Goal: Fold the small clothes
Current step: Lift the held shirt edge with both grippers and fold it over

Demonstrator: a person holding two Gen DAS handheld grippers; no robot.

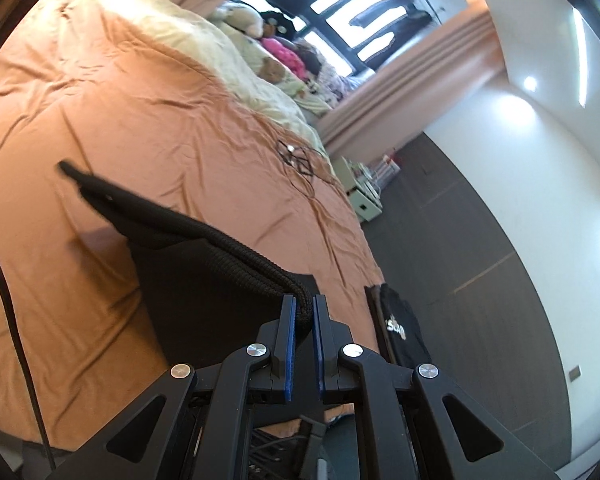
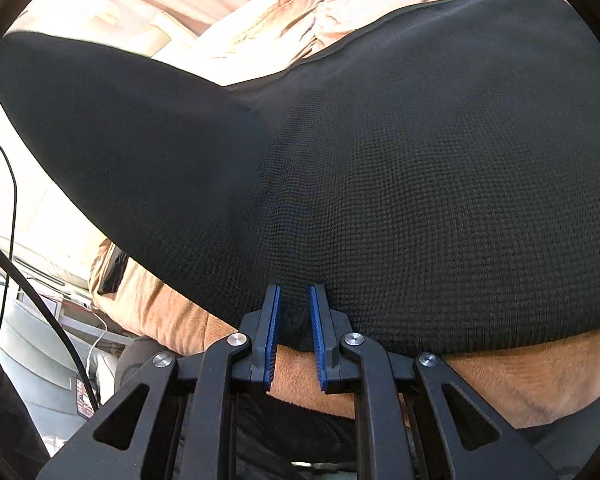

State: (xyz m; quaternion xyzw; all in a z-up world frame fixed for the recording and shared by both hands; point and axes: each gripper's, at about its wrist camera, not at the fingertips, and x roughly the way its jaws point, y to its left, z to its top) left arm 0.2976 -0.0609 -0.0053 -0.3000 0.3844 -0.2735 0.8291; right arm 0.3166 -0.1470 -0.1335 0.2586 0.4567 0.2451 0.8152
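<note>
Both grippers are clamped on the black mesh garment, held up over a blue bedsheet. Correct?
Not quite: the bedsheet is orange, not blue, as the left wrist view shows plainly. The rest stands: the left gripper is shut on the ribbed edge of the black mesh garment, and the right gripper is shut on the same garment, held up over the bed.

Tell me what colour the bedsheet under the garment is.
Peach-orange, plain and wrinkled. The bedsheet shows best in the left wrist view, beneath the black garment.
</note>
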